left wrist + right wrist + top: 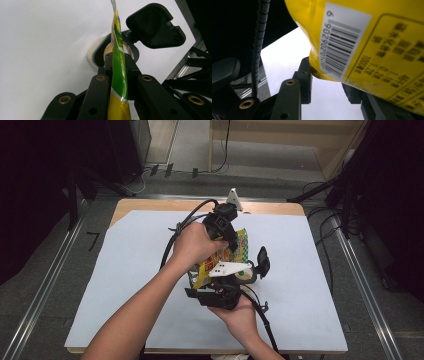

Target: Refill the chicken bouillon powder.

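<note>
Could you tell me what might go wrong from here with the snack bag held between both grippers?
1. The left gripper pinches only the thin sealed edge of the yellow snack bag; a pull could tear it unevenly or let it slip out.
2. The right gripper holds the bag's bulging body near the barcode, so squeezing may crush what is inside.

A lab-like recording room: a paper-covered table (125, 270) on metal floor rails (45, 285), cables (320, 215), dark stands.

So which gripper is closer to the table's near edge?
Right. The right gripper holds the bag bottom close to the table's near edge; the left gripper pinches its top, farther back.
</note>
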